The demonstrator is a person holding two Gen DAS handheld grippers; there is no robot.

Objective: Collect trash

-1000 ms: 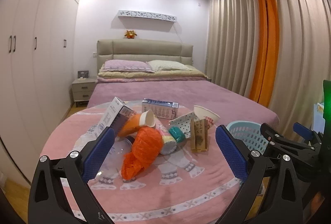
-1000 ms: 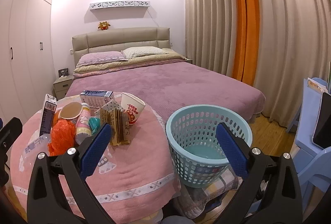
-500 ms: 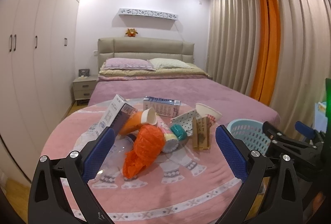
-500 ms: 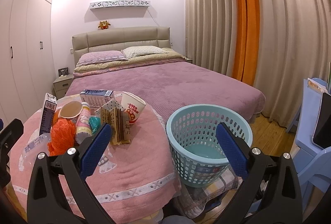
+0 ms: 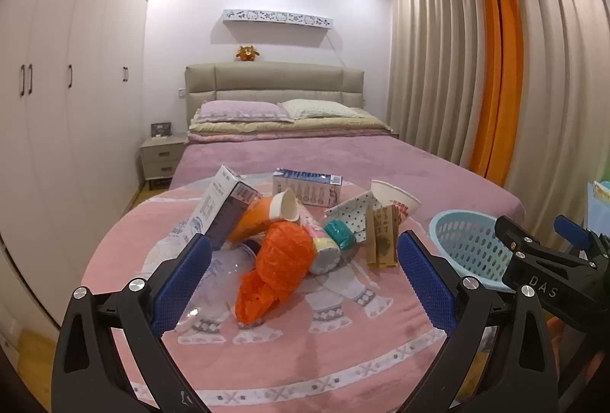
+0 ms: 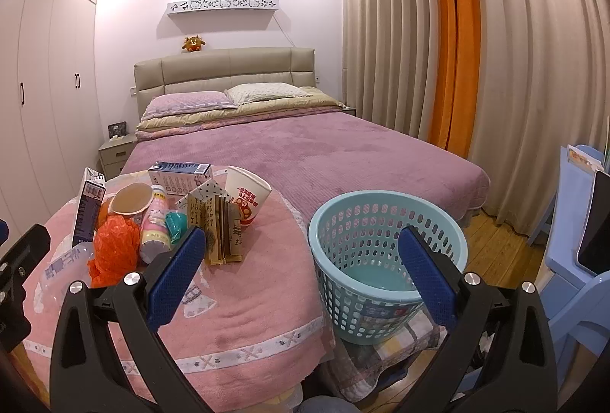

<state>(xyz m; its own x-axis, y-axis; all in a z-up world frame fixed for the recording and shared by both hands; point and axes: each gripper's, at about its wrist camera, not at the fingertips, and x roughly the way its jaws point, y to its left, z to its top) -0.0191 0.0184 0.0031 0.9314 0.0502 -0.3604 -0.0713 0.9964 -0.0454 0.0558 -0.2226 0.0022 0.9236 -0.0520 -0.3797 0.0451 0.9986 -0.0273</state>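
Trash sits heaped on a round table [image 5: 305, 348] covered with a pink cloth, at the foot of a bed [image 6: 324, 150]. Nearest the left gripper [image 5: 305, 283] lies a crumpled orange bag [image 5: 278, 268], resting against a small bottle [image 5: 324, 249] with a teal lump [image 5: 341, 233] beside it. Behind them an orange paper cup [image 5: 263, 214] lies on its side, leaning on a tilted purple-and-white carton [image 5: 225, 203]. A blue-and-white box [image 5: 307, 186] stands at the back, a white paper cup [image 5: 394, 201] tips over at the right, and folded brown paper packets [image 5: 381, 237] stand in front of it. A clear plastic bottle [image 5: 221, 272] lies flat under the left finger.

Both claws are spread wide and grip nothing. The left one hovers over the near side of the table, facing the pile. The right gripper [image 6: 301, 272] hangs between the table edge and a light-blue basket [image 6: 385, 222], which stands just beside the table on a checked cloth [image 6: 385, 352]; nothing shows inside the basket.
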